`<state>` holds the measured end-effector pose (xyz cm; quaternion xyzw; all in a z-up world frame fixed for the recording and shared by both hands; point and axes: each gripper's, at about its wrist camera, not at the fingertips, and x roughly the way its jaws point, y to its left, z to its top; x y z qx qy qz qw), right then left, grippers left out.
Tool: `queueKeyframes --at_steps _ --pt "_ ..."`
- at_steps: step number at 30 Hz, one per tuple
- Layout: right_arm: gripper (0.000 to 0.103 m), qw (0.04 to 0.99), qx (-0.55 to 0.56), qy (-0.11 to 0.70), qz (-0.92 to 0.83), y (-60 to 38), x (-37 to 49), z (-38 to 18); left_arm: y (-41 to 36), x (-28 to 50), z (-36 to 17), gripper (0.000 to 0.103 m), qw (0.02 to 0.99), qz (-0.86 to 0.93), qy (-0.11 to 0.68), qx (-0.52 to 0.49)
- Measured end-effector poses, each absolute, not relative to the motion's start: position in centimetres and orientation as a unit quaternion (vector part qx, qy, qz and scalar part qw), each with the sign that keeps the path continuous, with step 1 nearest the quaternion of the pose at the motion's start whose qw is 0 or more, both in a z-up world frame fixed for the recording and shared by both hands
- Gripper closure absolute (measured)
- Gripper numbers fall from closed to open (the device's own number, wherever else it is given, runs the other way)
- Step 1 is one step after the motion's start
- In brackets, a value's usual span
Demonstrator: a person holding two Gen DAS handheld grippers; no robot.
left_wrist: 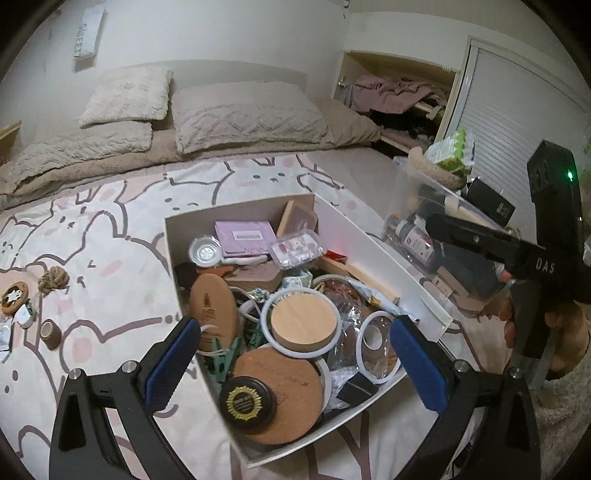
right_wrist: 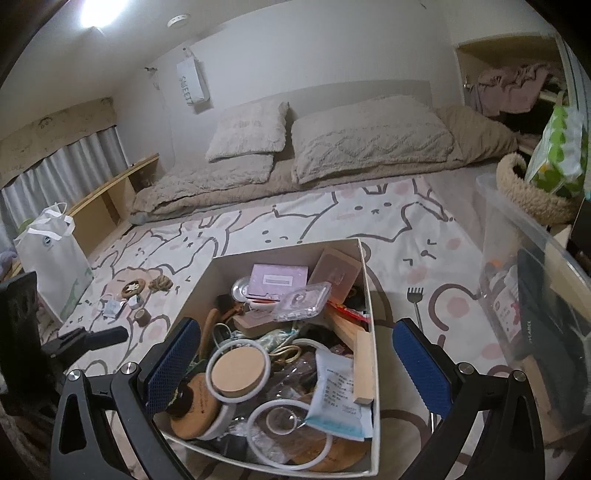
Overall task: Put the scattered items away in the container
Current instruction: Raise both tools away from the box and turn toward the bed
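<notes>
Box: white cardboard box (left_wrist: 384,236) sat cluttered on bunny-print bed cover (left_wrist: 110,236) | left tool (left_wrist: 295,363) gaped empty above box | right tool (right_wrist: 297,365) likewise spread, empty | brown tape roll (left_wrist: 51,334) lay left of box

Matt white cardboard box (left_wrist: 384,254), wooden lid (left_wrist: 304,324)

Your room is dim and grainy; a ceiling lamp (right_wrist: 92,11) glares at the right-wrist view's top left. Fisheye bends the edges, perhaps blurring corners.
</notes>
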<state>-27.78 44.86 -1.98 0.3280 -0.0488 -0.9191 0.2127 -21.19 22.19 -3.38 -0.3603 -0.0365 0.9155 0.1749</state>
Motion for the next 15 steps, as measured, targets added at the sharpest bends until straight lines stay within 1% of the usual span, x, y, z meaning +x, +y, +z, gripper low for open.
queueKeyframes --at_steps 8,15 --pt "0.0 0.213 0.298 -0.04 -0.929 43.1 -24.9 -0.3 19.7 -19.4 -1.4 0.0 0.17 0.926 -0.037 -0.335" --pt "0.0 0.208 0.281 -0.051 -0.936 42.2 -22.1 0.5 18.1 -17.7 0.0 0.0 0.165 0.934 -0.029 -0.316"
